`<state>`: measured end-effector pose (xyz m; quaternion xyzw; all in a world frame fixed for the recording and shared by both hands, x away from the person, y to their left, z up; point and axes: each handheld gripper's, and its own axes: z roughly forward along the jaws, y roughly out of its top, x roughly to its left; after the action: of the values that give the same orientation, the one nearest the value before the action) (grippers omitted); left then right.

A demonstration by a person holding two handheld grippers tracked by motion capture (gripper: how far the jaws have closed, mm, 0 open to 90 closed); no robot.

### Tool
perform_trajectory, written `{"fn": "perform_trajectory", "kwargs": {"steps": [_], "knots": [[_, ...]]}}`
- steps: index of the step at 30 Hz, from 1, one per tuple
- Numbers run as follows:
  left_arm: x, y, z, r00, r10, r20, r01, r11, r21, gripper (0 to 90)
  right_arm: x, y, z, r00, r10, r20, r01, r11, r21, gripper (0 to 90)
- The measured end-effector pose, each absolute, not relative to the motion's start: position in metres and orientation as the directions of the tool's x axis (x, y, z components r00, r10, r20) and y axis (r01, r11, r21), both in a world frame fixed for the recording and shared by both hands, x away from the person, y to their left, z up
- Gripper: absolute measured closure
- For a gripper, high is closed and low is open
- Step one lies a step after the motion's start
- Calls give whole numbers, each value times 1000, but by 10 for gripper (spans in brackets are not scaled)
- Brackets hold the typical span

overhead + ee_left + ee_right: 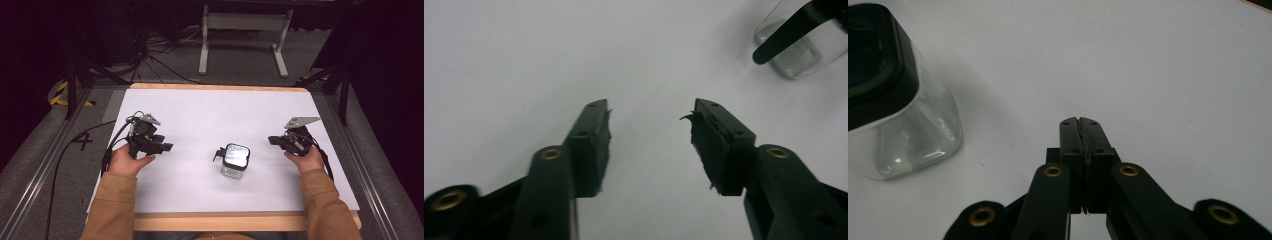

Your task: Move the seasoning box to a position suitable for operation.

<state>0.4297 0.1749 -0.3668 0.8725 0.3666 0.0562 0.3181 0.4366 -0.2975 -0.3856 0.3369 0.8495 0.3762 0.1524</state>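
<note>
The table [200, 107] is white and bare but for one thing: a clear jar [235, 161] with a black lid [236, 154], standing upright a little toward the near edge, between my two hands and well apart from both. A black lever [219, 153] sticks out from the lid on the side facing my left.

My left gripper [162, 147] hangs over the left half of the table with its jaws wide, nothing between them; in the left gripper view the jar [796, 47] sits off toward the upper right corner, so I am not lined up on it. My right gripper [272, 140] rests toward the right edge, jaws pressed together on nothing, the jar [900, 112] just off to its side.

I judge the step to be reaching for the jar. To do it well I should turn the left gripper until the jar sits centred between the jaws, come in low on the glass below the lid, and steer clear of the lever. The right needs to spread before it can help.
</note>
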Motion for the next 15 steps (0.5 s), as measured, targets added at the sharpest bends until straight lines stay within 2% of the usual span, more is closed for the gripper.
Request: {"fn": "perform_trajectory", "kwargs": {"steps": [2, 10, 15], "knots": [[428, 174, -365, 724, 677, -133, 600, -522, 606, 503, 436, -295, -383, -734, 680, 3, 454, 486, 747, 900], [425, 173, -357, 731, 670, -130, 581, -512, 633, 477, 434, -290, -382, -751, 660, 27, 453, 485, 748, 898], [422, 169, -354, 745, 648, -157, 574, -503, 646, 467, 430, -279, -380, -800, 597, 58, 427, 497, 755, 897]]}}
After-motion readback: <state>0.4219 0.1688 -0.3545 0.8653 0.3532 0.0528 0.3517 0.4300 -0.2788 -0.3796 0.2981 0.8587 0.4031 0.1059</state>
